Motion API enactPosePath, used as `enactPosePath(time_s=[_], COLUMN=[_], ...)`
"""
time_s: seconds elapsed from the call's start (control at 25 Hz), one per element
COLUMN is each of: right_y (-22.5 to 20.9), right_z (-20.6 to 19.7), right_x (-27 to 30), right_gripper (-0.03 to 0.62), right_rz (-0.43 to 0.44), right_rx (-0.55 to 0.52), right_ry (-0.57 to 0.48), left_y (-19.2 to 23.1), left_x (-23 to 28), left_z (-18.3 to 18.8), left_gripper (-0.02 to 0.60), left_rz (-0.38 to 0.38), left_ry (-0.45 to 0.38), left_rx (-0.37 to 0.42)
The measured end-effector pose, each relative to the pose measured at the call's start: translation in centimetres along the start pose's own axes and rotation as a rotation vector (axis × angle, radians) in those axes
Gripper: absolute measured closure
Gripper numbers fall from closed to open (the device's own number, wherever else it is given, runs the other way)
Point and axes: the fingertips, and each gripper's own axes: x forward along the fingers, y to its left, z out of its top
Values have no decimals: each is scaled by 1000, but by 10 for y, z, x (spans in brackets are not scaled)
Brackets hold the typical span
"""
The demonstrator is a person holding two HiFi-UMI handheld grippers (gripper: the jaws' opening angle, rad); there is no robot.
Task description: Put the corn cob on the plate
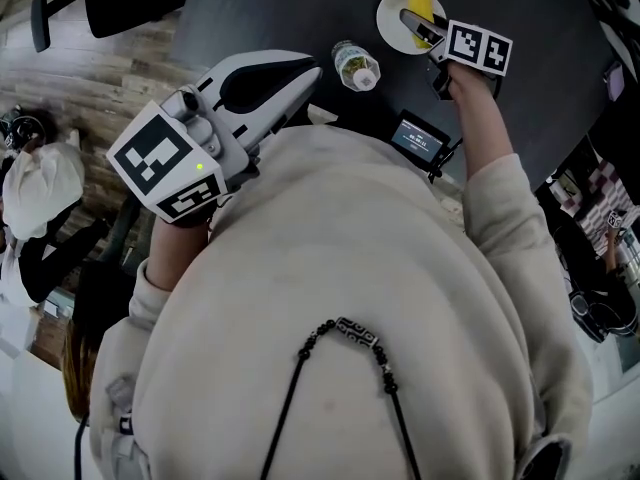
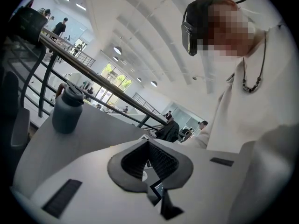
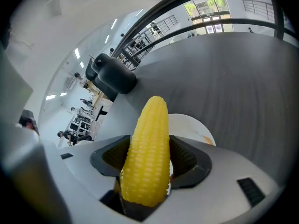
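We pinch the corn cob point(image 3: 149, 139) in the right gripper point(image 3: 150, 161), just above the plate point(image 3: 197, 127), likely lined up for set-down. The left gripper point(image 2: 148, 164) is pressed together, empty, and raised by our torso to keep clear.

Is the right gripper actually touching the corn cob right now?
Touching. The right gripper view shows the right gripper with a jaw pad pressed against each side of the corn cob, with no gap.
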Motion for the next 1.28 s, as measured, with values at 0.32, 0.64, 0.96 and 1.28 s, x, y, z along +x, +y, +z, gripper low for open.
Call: enactPosePath(time_s=[0.32,0.64,0.96,1.28], right_y=[2,2,0,5], right_z=[-6,-13,-16,-17], right_x=[12,22,25,28], right_gripper=[327,327,326,326], right_rz=[-58,-56,-52,-1], right_rx=[-127,-99,-81,-55], right_ry=[85,107,107,102], left_y=[-2,-1,0,-1], left_x=[-4,-4,-4,-3], left_z=[-6,-9,-12,-12], left_gripper=[580,580,580,580], left_rz=[15,18,24,23], left_ry=[-5,4,5,7], left_rx=[-7,-13,-13,-9])
